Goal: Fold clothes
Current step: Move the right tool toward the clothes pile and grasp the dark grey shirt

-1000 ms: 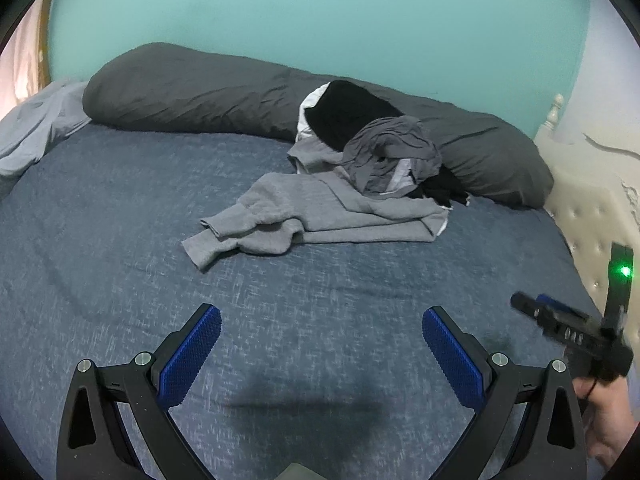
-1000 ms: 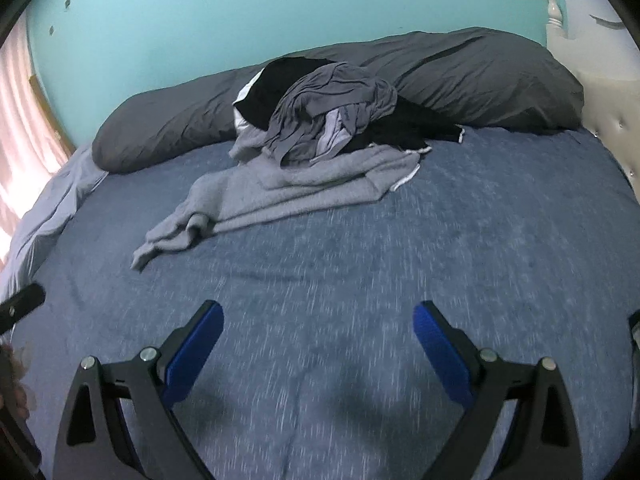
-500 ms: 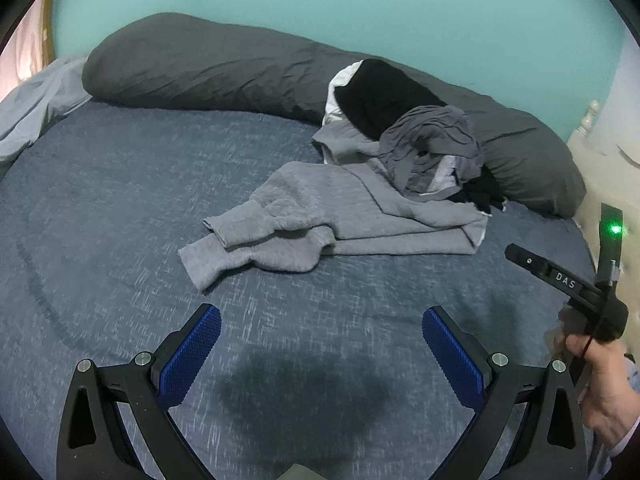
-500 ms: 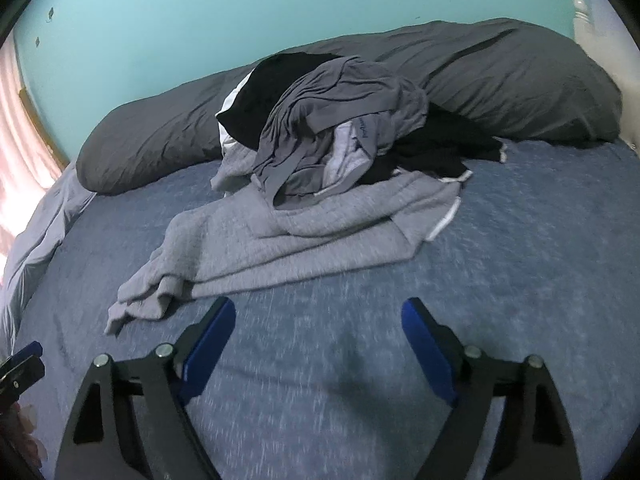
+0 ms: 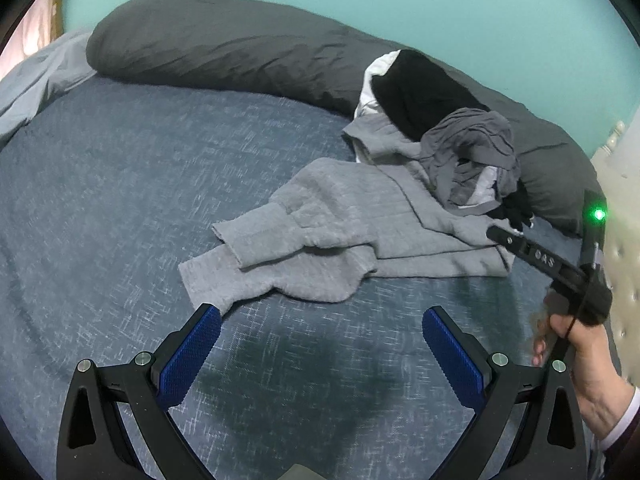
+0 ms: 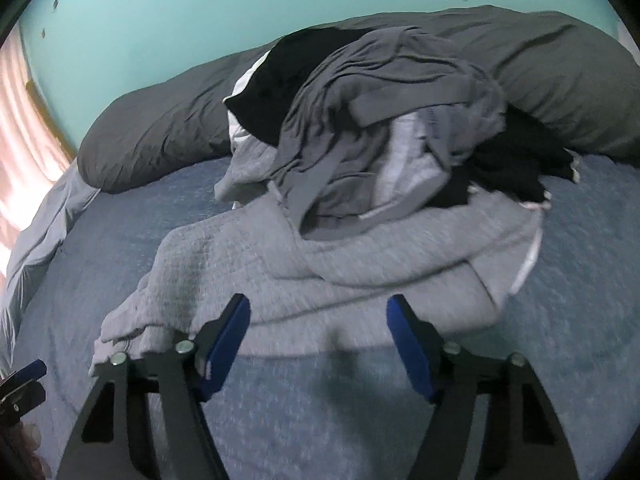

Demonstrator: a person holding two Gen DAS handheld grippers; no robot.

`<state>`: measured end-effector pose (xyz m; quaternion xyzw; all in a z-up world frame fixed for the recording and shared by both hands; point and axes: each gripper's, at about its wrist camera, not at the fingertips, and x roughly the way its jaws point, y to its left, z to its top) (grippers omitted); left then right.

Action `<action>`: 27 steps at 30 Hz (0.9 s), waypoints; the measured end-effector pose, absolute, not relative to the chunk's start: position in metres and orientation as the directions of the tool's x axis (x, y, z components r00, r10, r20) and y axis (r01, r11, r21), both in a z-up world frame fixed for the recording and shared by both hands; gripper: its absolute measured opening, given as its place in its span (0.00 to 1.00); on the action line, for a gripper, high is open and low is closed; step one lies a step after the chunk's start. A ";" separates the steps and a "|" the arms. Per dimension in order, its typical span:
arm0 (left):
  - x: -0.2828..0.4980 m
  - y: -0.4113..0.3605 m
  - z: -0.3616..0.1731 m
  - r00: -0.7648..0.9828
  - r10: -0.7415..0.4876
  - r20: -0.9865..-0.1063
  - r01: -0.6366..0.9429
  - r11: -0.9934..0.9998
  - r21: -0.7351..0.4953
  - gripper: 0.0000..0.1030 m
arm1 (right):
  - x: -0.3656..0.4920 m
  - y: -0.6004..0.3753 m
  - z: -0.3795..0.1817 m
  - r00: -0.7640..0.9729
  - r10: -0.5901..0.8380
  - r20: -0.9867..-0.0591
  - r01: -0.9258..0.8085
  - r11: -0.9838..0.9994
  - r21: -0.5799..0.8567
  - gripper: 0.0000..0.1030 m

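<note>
A pile of clothes lies on the blue bed. A light grey knit sweater (image 5: 340,232) spreads at the front, a dark grey garment (image 5: 472,156) and a black one (image 5: 420,88) are heaped behind it. My left gripper (image 5: 322,344) is open and empty, just short of the sweater's sleeve end (image 5: 204,284). My right gripper (image 6: 318,344) is open and empty, its tips at the near hem of the sweater (image 6: 320,280); the dark grey garment (image 6: 380,100) sits on top. The right gripper's body also shows in the left wrist view (image 5: 560,268).
A long dark grey pillow (image 5: 224,40) runs along the teal wall behind the pile. A pale blue sheet (image 5: 36,76) is bunched at the bed's left edge. A cream tufted headboard (image 5: 624,216) stands at the right. The blue bedspread (image 5: 100,200) stretches left of the clothes.
Both grippers have moved forward towards the clothes pile. The right one has come up to the sweater's near hem, and its jaws have narrowed somewhat. The clothes have not moved.
</note>
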<state>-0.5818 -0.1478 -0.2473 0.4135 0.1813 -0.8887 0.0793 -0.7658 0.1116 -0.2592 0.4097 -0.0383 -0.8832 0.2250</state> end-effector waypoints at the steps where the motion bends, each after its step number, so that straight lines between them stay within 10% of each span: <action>1: -0.583 -0.150 -0.251 -0.642 0.010 -0.767 0.294 -0.920 -0.258 1.00 | -0.770 0.107 -0.261 -0.561 -0.435 -0.704 0.375 -0.892 0.252 0.64; 18: -0.587 -0.175 -0.283 -0.618 0.022 -0.786 0.330 -0.900 -0.285 1.00 | -0.833 0.051 -0.296 -0.556 -0.414 -0.721 0.409 -0.891 0.197 0.38; 27: -0.568 -0.180 -0.283 -0.619 0.018 -0.785 0.332 -0.900 -0.282 1.00 | -0.844 0.043 -0.302 -0.566 -0.413 -0.713 0.417 -0.890 0.184 0.04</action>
